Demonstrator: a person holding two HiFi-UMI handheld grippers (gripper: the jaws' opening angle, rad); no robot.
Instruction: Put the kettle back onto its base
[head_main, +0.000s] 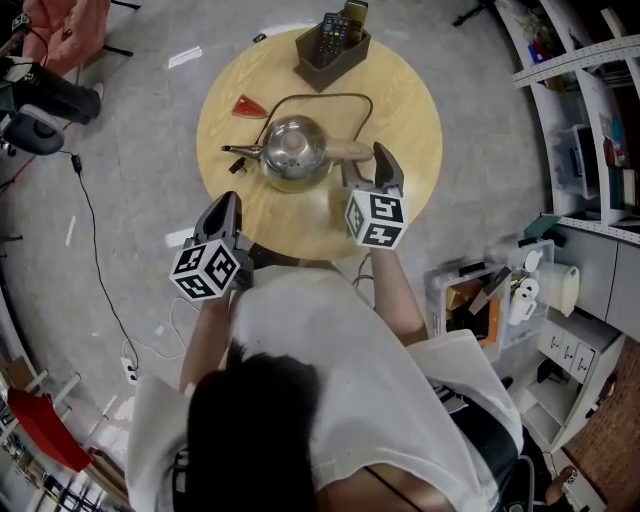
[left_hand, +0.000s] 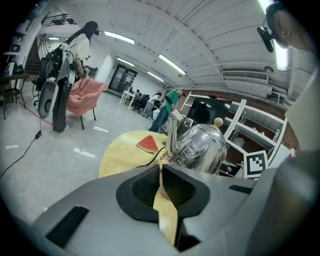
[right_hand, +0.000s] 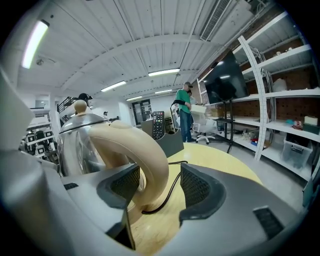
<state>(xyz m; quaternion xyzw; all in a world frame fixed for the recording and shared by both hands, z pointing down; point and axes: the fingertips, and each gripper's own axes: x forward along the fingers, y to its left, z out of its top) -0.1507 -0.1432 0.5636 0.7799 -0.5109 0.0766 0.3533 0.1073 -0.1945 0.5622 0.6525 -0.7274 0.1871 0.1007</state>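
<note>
right hand-held gripper (right_hand: 159, 186) straddles kettle handle (right_hand: 150, 150)

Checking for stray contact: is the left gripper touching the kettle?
Apart. The head view shows the left gripper at the near edge of the table, with bare wood between it and the kettle.

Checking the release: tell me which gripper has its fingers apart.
The right gripper: its fingers stand apart either side of the kettle handle, while the left gripper has them shut together.
</note>
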